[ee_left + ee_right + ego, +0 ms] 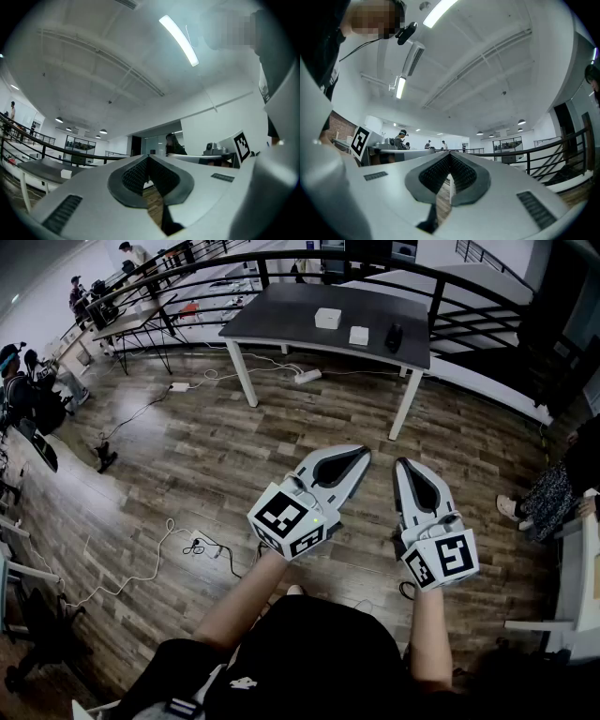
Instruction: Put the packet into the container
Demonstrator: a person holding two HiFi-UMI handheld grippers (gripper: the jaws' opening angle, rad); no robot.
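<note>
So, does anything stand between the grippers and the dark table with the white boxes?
Nothing visible stands there. Only wooden floor separates the left gripper and right gripper, both shut and empty, from the table; a power strip lies by its legs.

We hold the left gripper (359, 455) and the right gripper (405, 465) side by side, apart, above the brown wooden plank floor (187, 456). Ahead of them stands a dark rectangular table on white legs (272, 320). On it lie a small white box (328, 318), a second small white box (359, 335) just right of it and nearer us, and a small black object (395, 335) further right. Behind the table runs a black metal railing (450, 287). Below the table's near edge a white power strip (307, 376) lies on the floor — and to our left a thin white cable (141, 559) trails across the planks.
</note>
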